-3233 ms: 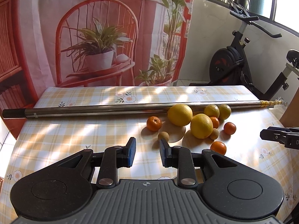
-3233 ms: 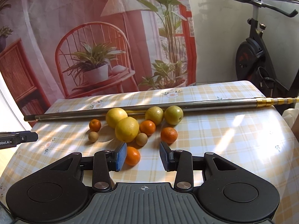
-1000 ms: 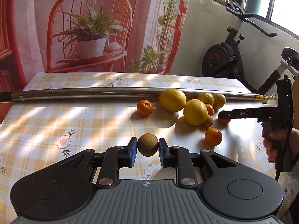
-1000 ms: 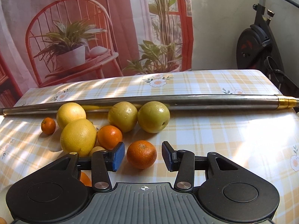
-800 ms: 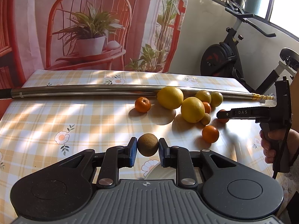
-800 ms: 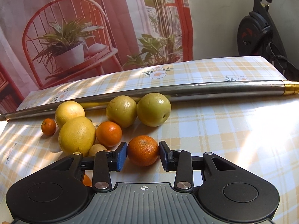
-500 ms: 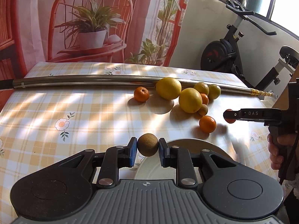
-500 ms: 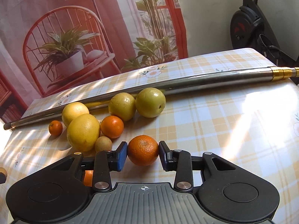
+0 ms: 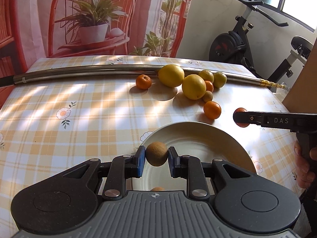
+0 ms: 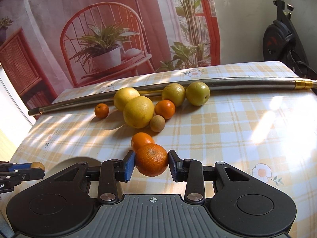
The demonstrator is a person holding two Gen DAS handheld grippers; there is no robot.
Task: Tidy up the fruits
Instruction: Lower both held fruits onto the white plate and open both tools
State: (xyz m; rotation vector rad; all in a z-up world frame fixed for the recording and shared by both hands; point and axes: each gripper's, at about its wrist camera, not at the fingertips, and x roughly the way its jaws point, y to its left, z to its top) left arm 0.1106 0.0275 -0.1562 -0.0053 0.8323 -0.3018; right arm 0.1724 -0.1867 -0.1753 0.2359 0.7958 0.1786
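I have the left gripper (image 9: 156, 161) clamped on a small brown fruit (image 9: 156, 156), round and rough-skinned, hanging over the near part of the white plate (image 9: 208, 136). The right gripper (image 10: 151, 168) grips a mandarin (image 10: 151, 162) above the checked tablecloth (image 10: 237, 130), just in front of another mandarin (image 10: 141, 139) lying on the cloth; in the left view that hand sits beyond the plate's right rim.

To do this placement well, I judge I should lower the brown fruit until it nearly touches the plate before I part the fingers, because it is round and the plate is shallow, so a drop from height could send it rolling over the rim. I would set it toward one side to leave room for the mandarin, then bring the right gripper in over the plate only once the left is out of the way, so the two tools do not meet.

The plate looks bare where I can see it; a brownish-orange shape (image 9: 157, 188) shows just above my gripper body, and I cannot tell whether it is a fruit or a reflection. The rest of the fruit lies loose by the metal pole (image 9: 89, 71): two large yellow citrus (image 10: 138, 109), two greenish-yellow round fruits (image 10: 186, 94), two more small mandarins (image 10: 165, 109) and another small brown fruit (image 10: 157, 123).
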